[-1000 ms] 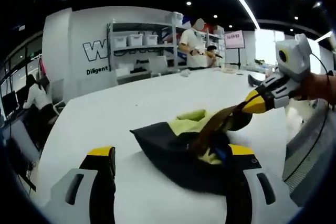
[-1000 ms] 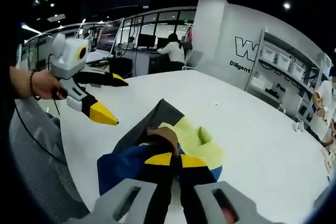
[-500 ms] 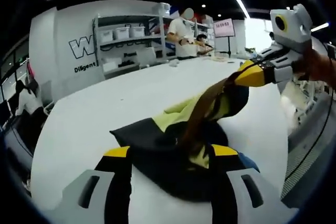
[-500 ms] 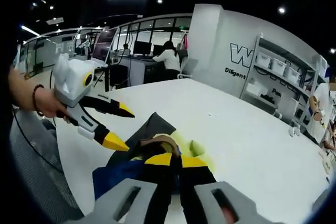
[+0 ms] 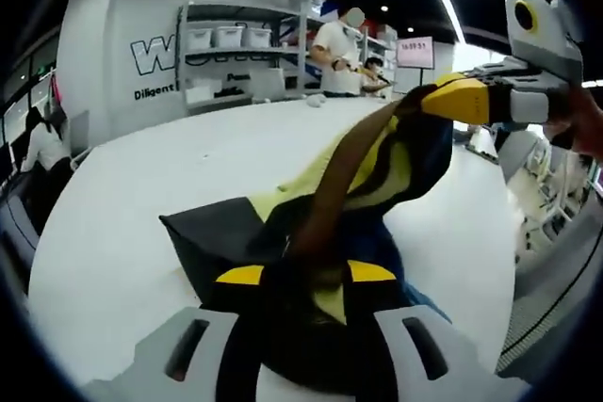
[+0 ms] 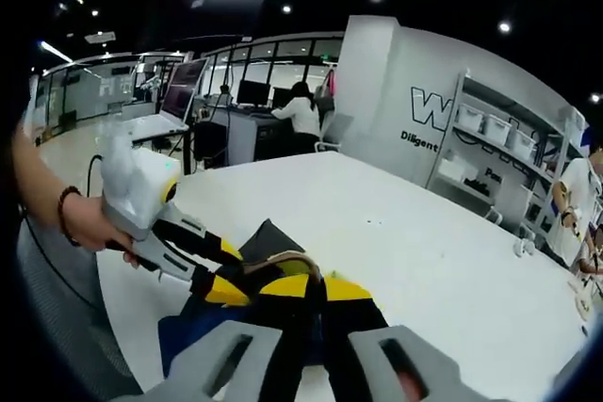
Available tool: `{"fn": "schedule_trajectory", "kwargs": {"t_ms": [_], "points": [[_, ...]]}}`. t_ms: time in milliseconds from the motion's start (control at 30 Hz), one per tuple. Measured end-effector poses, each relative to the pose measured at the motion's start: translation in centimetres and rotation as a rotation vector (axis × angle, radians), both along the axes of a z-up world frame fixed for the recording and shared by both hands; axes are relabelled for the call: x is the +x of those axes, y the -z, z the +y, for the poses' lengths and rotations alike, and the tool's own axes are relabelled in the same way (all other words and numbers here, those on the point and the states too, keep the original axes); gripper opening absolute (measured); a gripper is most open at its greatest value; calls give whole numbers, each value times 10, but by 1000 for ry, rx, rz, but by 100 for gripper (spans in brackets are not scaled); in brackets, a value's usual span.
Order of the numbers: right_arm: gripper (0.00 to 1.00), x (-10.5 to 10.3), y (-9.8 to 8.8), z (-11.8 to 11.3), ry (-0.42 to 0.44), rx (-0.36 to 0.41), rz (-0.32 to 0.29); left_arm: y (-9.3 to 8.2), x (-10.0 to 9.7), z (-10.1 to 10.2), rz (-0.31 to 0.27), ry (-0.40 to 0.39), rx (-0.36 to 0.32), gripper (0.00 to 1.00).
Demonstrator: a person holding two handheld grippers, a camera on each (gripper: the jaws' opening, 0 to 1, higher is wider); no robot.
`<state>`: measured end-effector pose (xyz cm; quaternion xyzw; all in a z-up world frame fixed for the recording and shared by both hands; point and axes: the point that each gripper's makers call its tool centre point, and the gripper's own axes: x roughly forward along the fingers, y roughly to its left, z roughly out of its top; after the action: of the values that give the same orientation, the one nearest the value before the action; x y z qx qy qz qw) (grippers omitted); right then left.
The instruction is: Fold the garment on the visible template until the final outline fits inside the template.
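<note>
Garment up off the white table (image 5: 122, 204), a gripper on either end!
The table spreads wide and pale; on it the garment (image 5: 226, 233), dark with yellow-green and blue panels, bunches near the edge. The right gripper (image 5: 443, 101) is clamped on a brown-edged fold, lifting it high, jaws pressed together. The left gripper (image 5: 303, 275) sits low, its yellow-tipped jaws pinched over the heap's near side.

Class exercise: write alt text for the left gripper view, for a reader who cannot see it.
The right gripper lifts a fold of a black, yellow and blue garment off a white table, while the left gripper closes around the cloth lower down. Shelves and people stand behind.
</note>
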<state>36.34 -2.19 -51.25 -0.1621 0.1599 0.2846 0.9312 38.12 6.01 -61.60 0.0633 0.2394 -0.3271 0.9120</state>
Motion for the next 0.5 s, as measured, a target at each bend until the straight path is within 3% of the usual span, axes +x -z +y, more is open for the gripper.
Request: {"fn": "schedule_trajectory", "kwargs": {"t_ms": [233,267,300,500], "points": [[0,3,-1,-1,2,3,-5,7,11,-2,-8,-23,2,12],[0,4,-2,-2,2,3,-5,4,16,0,-54,-26,23,13],[0,5,-2,-3,4,3,-5,4,16,0,-59,-22,26,12],[0,10,-3,-6,19,35,-3,6,18,3,-49,-22,16,0]]}}
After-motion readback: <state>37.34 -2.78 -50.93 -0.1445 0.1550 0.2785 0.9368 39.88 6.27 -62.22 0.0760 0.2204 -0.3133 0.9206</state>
